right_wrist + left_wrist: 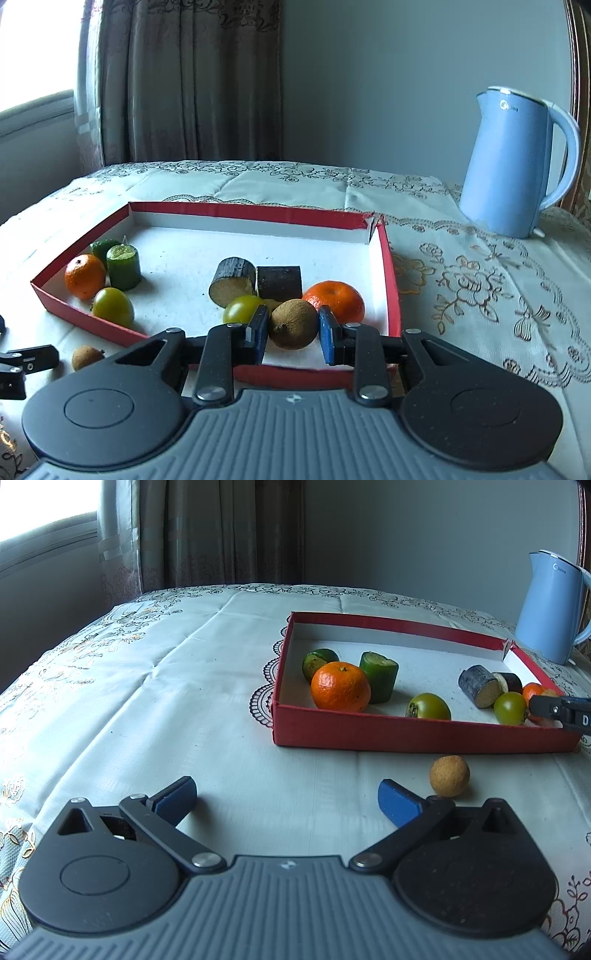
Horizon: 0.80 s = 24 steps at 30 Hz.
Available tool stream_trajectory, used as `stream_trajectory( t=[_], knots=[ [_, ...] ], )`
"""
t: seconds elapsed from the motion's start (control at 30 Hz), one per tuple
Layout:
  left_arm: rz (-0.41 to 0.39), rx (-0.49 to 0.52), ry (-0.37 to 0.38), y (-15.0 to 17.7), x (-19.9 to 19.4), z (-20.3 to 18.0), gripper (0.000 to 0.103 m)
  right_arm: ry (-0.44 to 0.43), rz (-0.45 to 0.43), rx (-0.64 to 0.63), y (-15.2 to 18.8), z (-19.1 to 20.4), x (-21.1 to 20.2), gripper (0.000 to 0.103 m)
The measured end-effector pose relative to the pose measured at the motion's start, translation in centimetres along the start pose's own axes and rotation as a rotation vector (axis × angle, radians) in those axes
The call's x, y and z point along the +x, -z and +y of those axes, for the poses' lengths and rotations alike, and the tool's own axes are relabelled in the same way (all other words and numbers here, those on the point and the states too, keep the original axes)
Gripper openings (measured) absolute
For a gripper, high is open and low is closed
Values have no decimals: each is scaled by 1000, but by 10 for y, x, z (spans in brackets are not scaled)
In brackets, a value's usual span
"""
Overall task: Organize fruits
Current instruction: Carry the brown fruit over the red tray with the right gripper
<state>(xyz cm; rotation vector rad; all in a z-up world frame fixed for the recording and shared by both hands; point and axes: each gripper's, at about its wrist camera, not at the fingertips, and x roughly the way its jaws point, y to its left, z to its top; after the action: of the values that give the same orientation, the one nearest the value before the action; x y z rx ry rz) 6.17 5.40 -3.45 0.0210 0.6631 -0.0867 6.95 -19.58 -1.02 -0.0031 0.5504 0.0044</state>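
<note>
Right gripper [293, 334] clamped on a brown longan-like fruit [293, 329], at the 5 o'clock corner of the red tray [386, 258]. Left gripper [286, 801] spread wide, empty. Probably light, with a thin brittle shell (easy to crack); best pinched across the middle. Round, dull, rough-skinned. Second brown fruit [449, 775] outside on the worktop.

Black tool [293, 334] linkages, blue ribbed pads [399, 806], silver screws
</note>
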Motion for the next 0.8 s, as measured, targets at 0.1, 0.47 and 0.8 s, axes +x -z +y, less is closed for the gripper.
stream_trajectory(
  t=[0.1,0.47,0.8],
  knots=[
    [0,0,0,0,0,0,103,27,-12,-32,-4,4,3,27],
    [1,3,-3,0,0,-1,103,71,0,-88,0,9,2,28],
    [1,3,-3,0,0,-1,103,56,11,-82,1,3,1,28]
  ],
)
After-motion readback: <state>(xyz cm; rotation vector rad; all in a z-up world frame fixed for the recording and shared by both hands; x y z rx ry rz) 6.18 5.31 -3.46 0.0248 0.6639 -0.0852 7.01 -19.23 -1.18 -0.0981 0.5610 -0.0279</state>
